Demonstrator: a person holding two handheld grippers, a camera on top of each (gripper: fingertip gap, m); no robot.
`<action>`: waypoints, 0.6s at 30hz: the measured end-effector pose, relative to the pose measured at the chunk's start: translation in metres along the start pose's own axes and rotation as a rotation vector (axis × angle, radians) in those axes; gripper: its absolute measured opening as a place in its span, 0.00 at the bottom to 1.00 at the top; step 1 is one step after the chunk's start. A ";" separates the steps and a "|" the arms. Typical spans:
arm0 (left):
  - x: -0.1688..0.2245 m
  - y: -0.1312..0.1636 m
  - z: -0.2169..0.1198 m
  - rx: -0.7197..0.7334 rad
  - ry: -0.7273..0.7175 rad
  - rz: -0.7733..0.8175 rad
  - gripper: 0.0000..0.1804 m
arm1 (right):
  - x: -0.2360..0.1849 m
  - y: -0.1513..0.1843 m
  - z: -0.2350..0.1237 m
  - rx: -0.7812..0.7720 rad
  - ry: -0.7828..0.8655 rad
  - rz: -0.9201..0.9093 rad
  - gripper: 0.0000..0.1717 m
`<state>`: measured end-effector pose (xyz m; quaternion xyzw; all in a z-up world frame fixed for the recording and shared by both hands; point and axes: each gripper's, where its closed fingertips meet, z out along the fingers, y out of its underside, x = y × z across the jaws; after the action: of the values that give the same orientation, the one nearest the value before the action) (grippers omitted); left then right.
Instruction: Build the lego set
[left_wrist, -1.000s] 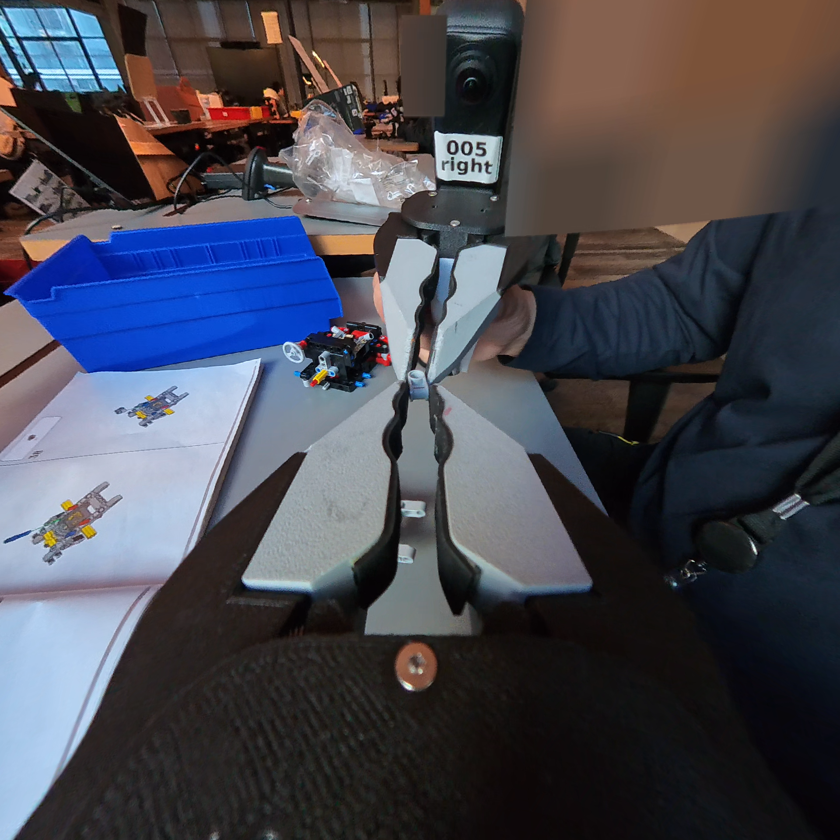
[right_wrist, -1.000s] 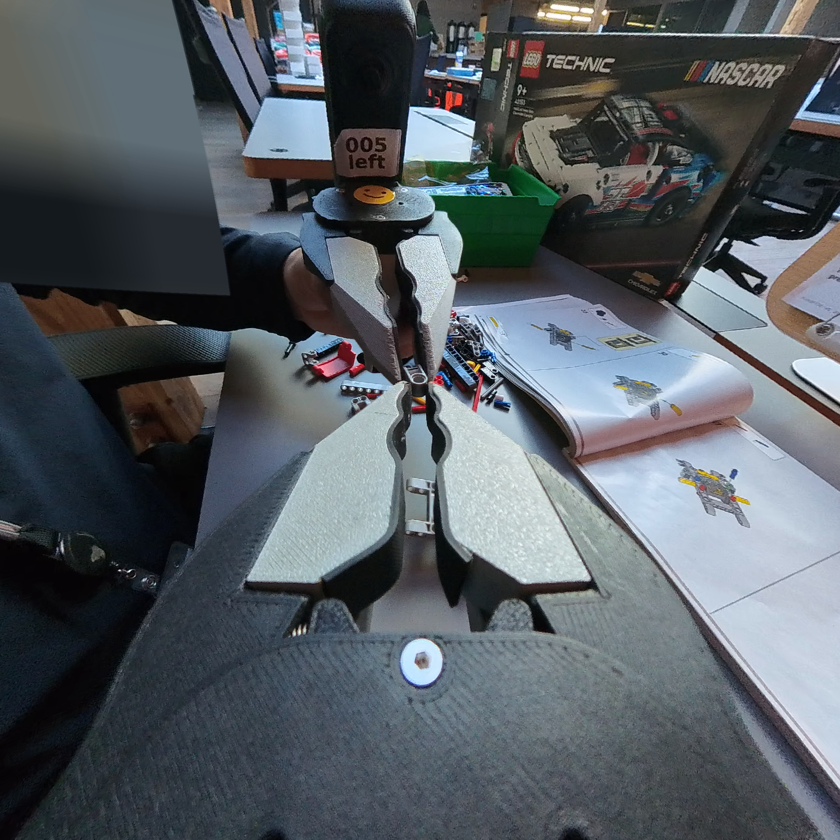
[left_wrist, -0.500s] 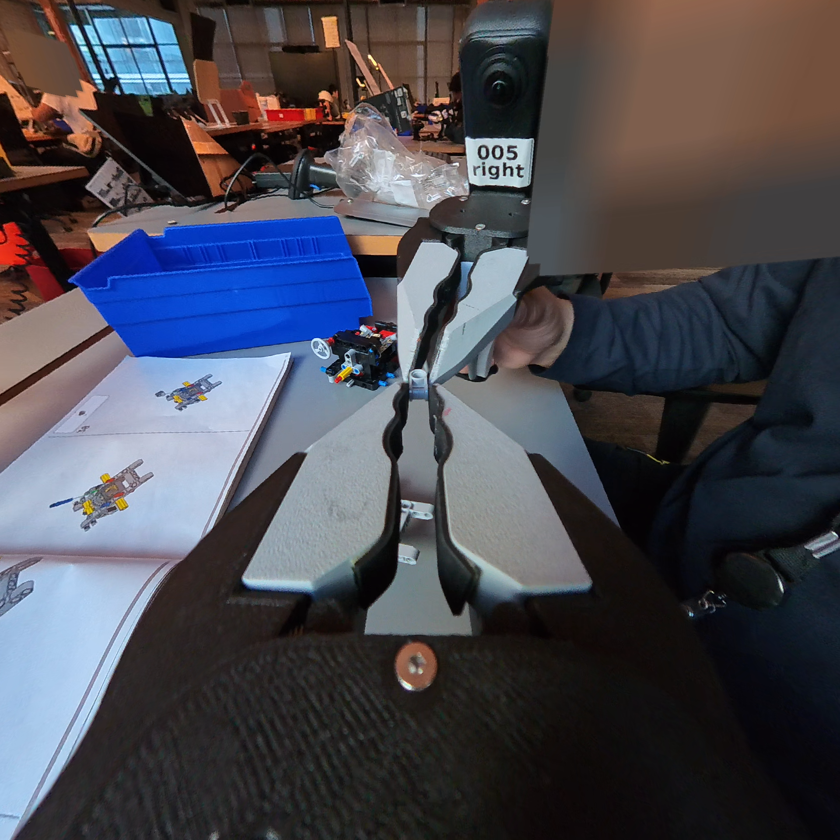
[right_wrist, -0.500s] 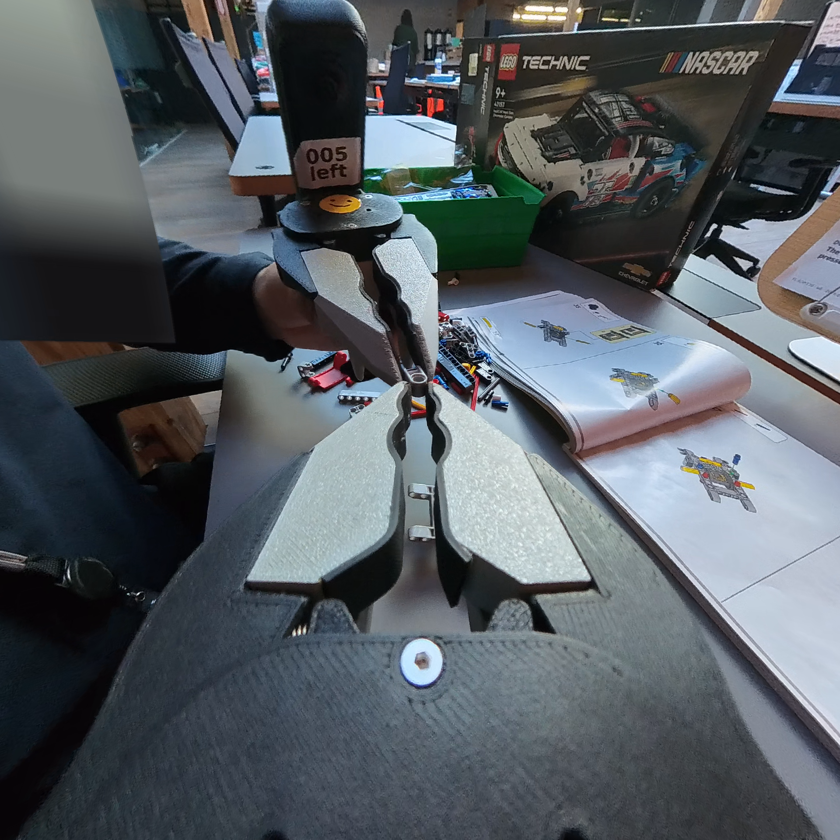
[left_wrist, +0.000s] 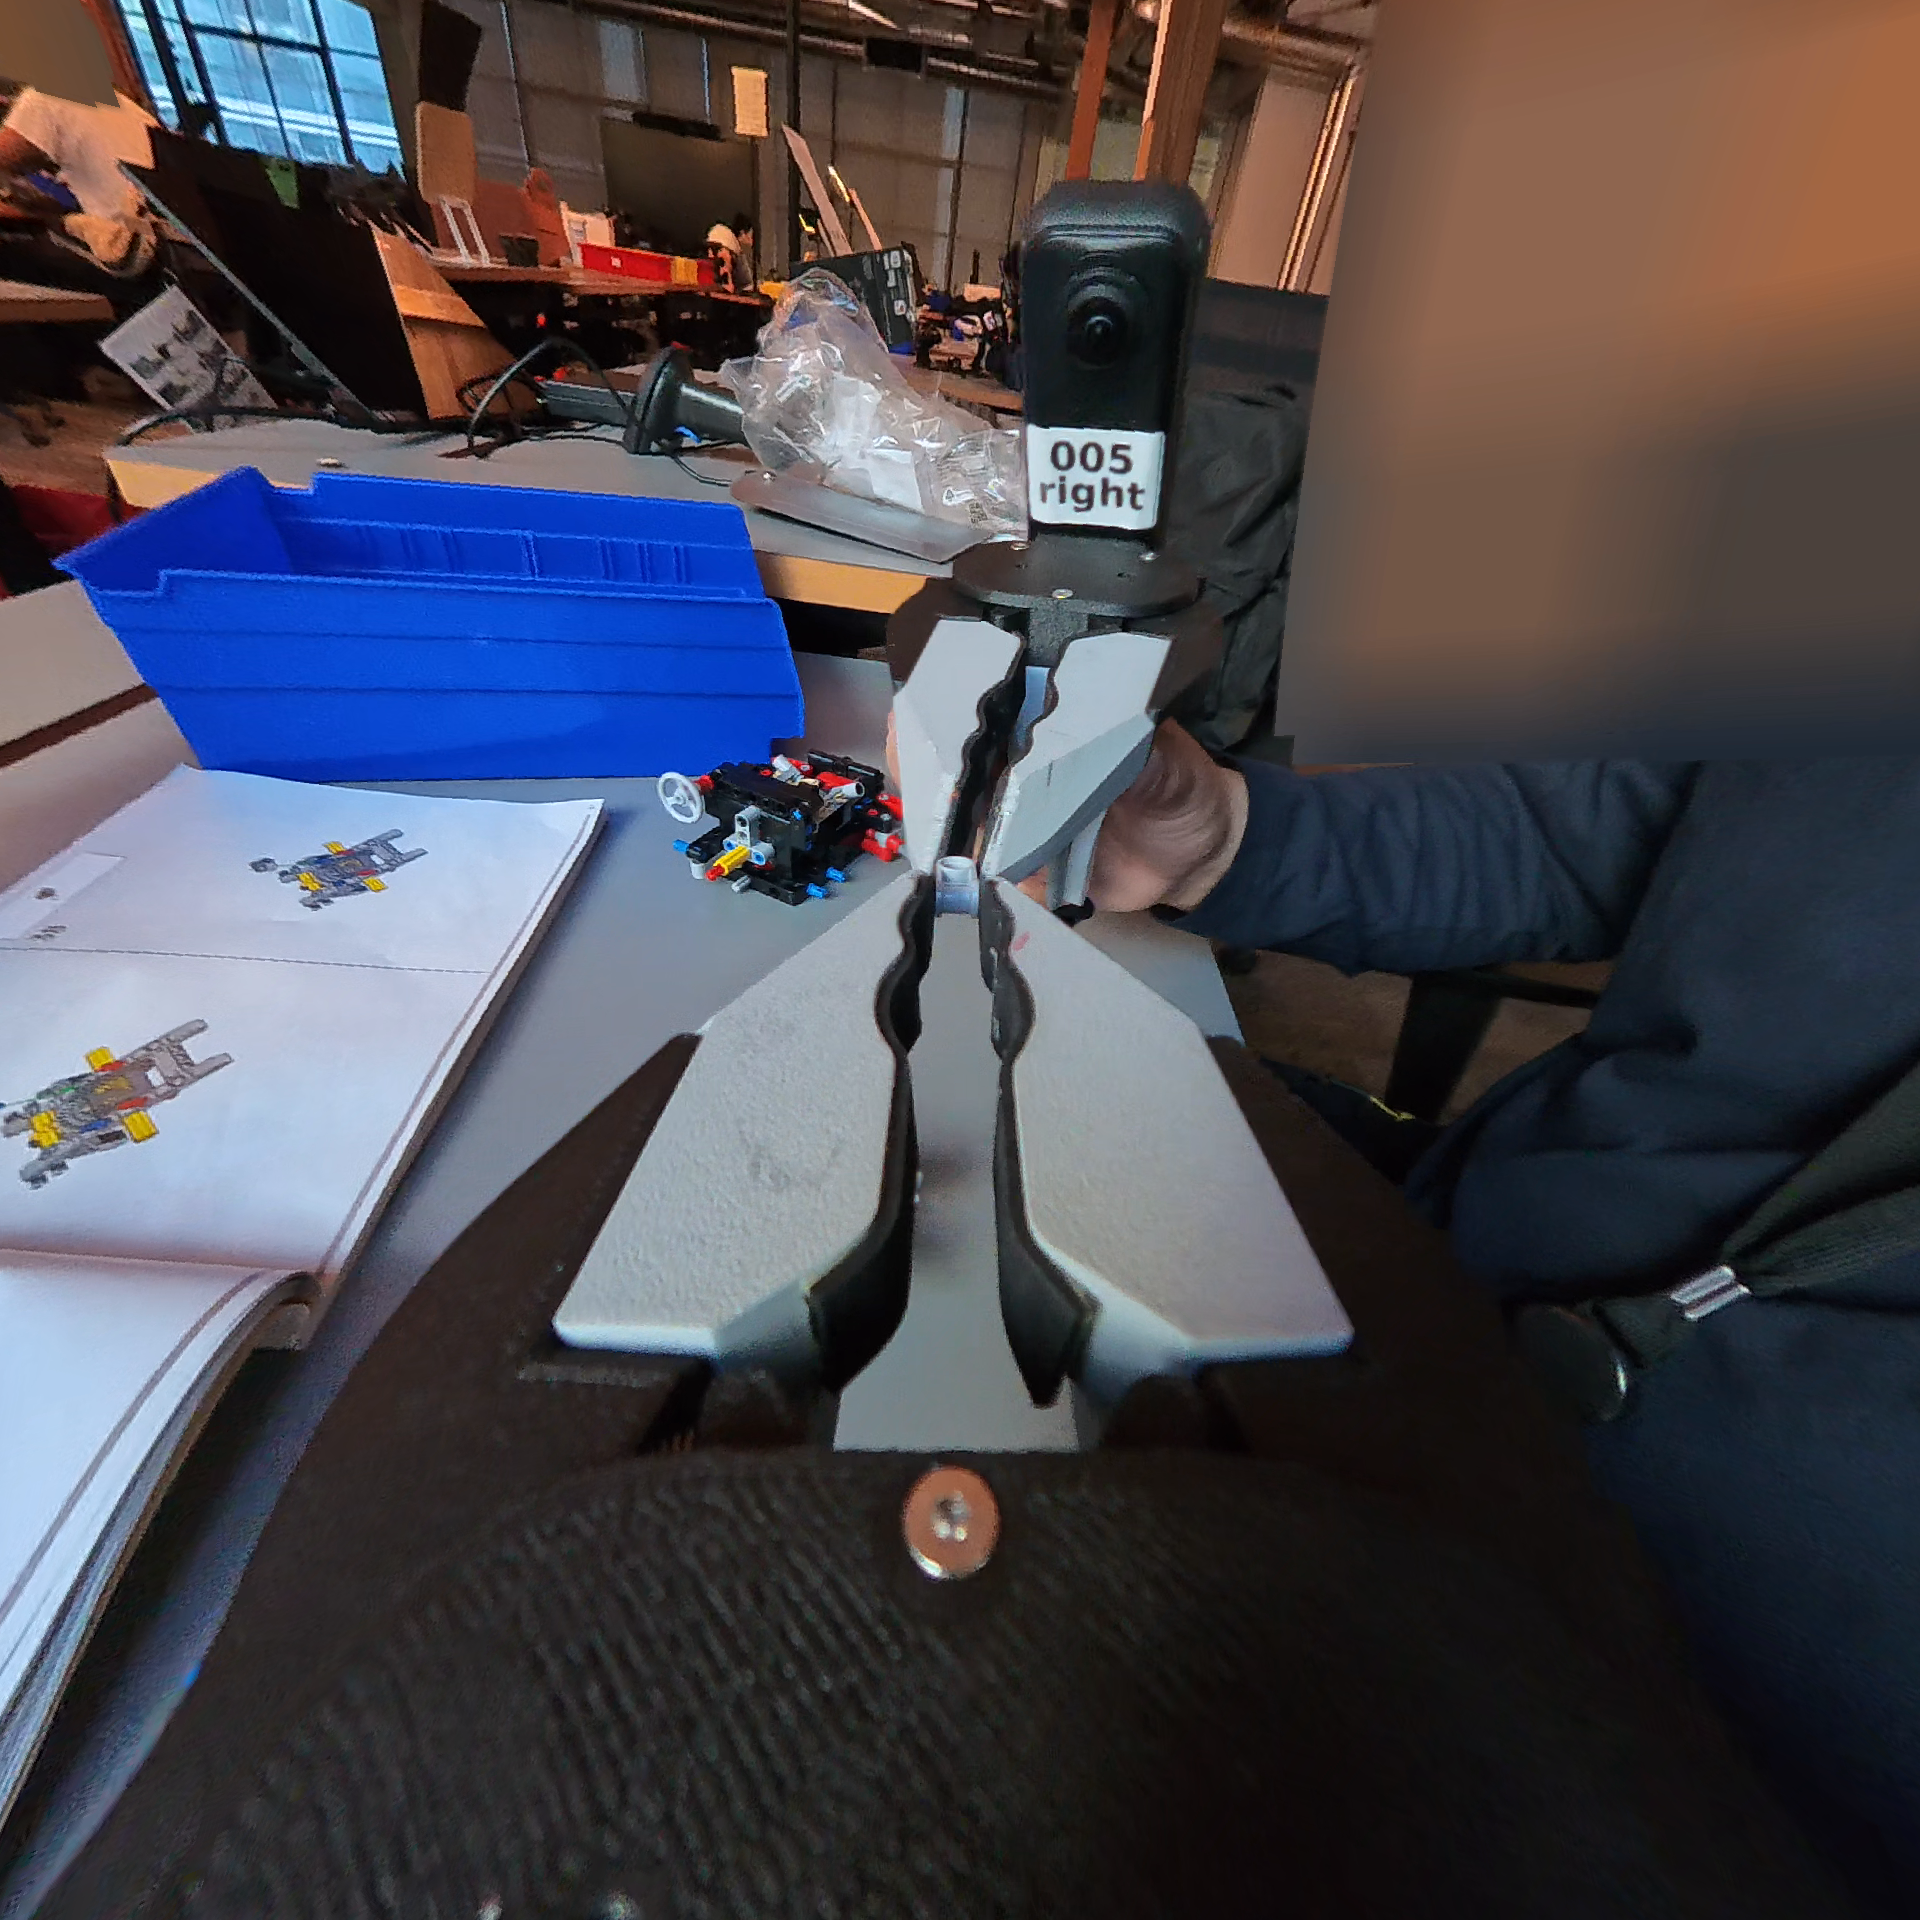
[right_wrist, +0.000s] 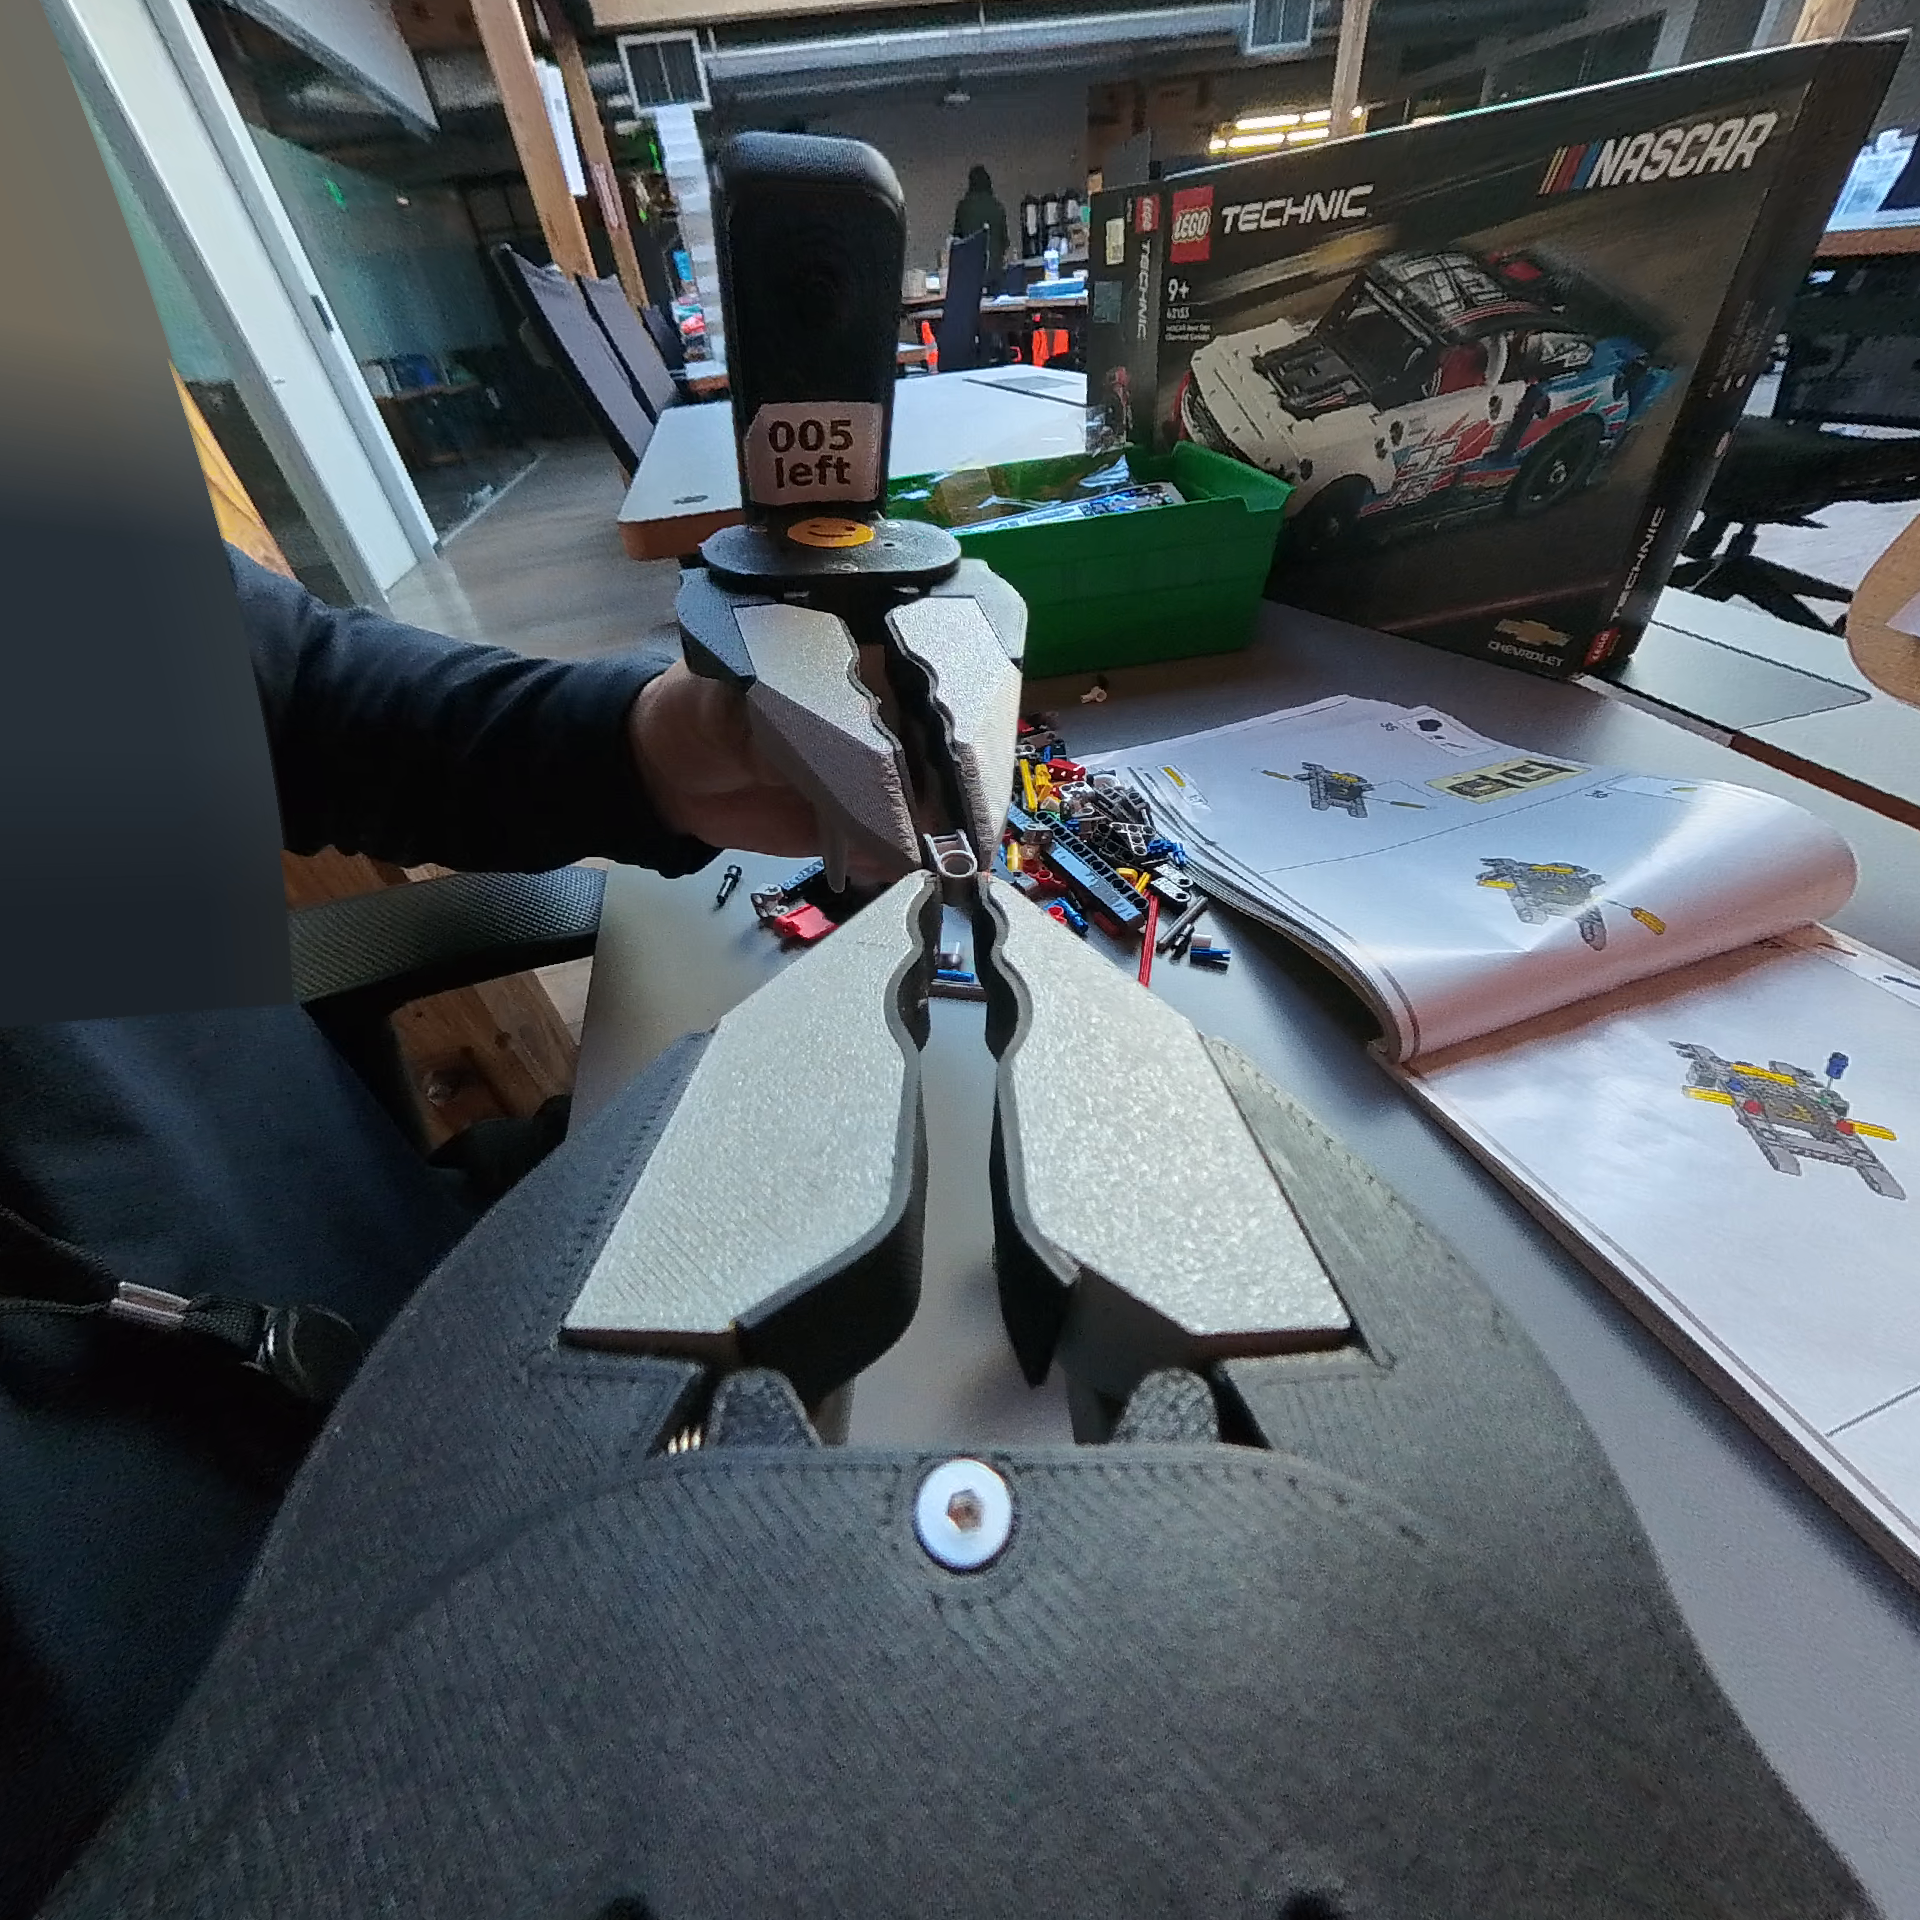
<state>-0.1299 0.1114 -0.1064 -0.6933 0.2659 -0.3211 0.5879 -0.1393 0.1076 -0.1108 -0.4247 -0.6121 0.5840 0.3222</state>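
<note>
Grey tables (left_wrist: 644, 966), wooden posts (right_wrist: 520, 166), paned windows (left_wrist: 270, 94), perhaps workshop.

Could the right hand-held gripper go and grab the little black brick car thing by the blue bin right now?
Probably not yet: the right hand-held gripper meets the small grey connector piece the left one grips. The black brick model lies unblocked.

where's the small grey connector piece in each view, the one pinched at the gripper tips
Left wrist view: the grey connector piece sits just above centre, between the left gripper's fingertips, with the right gripper meeting it from above.
Right wrist view: the same piece sits just above centre, at the tips of both grippers.
Shared landmark: the open instruction booklet, at left in one view and at right in the other.
</note>
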 end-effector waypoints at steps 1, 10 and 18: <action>0.000 0.000 0.000 -0.002 0.000 -0.008 0.03 | 0.000 0.000 0.000 -0.002 0.005 -0.003 0.01; 0.000 0.005 0.000 -0.075 -0.022 0.103 0.03 | 0.000 0.003 0.000 -0.081 0.049 -0.080 0.02; -0.019 0.037 -0.001 -0.258 0.053 0.238 0.03 | 0.039 0.022 -0.013 -0.160 0.127 0.100 0.18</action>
<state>-0.1432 0.1188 -0.1454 -0.7177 0.4004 -0.2309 0.5208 -0.1411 0.1472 -0.1354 -0.5155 -0.6131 0.5204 0.2959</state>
